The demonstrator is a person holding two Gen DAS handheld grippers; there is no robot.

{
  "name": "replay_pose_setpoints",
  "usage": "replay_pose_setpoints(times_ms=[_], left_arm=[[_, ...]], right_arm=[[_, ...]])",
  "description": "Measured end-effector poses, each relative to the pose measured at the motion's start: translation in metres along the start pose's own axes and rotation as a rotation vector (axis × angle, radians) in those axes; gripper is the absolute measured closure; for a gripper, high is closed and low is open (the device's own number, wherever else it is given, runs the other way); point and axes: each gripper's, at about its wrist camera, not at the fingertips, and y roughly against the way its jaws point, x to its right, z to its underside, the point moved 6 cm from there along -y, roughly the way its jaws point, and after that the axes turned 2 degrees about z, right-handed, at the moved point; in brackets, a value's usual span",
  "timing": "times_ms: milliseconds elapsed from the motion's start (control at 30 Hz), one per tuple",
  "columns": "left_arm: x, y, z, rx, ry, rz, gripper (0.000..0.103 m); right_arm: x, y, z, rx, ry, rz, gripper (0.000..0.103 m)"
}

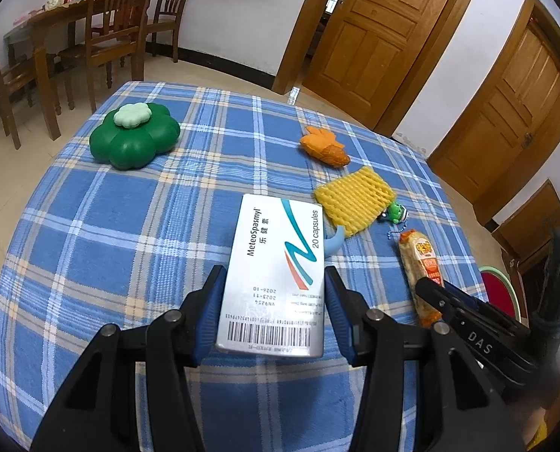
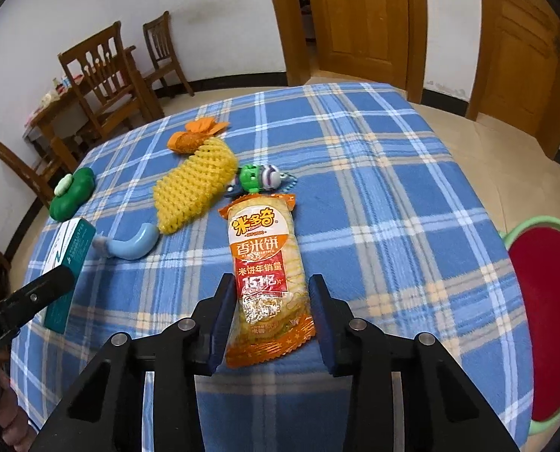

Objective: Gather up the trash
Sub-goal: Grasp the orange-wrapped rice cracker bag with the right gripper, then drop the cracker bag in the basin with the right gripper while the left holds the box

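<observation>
the medicine box (image 1: 276,275) hides most of a blue curved toy (image 1: 334,243). a foam net (image 1: 355,197) covers part of a green keychain figure (image 1: 395,213). a red stool (image 2: 547,320) is cut off at the right edge. items on the far dining table (image 1: 59,7) are too small to identify.

The left gripper (image 1: 272,301) holds a white medicine box (image 1: 276,271) between its jaws above the checked worktop (image 1: 110,226); yellow foam netting (image 1: 355,199) and a snack packet (image 1: 421,267) lie to the right.
</observation>
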Motion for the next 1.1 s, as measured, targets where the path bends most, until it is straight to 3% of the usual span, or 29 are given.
replay_pose_setpoints(times_ms=[633, 1100], left_arm=[[0.035, 0.011, 0.008, 0.003, -0.061, 0.042, 0.051], [0.079, 0.007, 0.02, -0.036, -0.121, 0.1, 0.051]], right_arm=[[0.057, 0.05, 0.031, 0.031, -0.131, 0.017, 0.063], [0.127, 0.094, 0.05, 0.105, -0.285, 0.086, 0.063]])
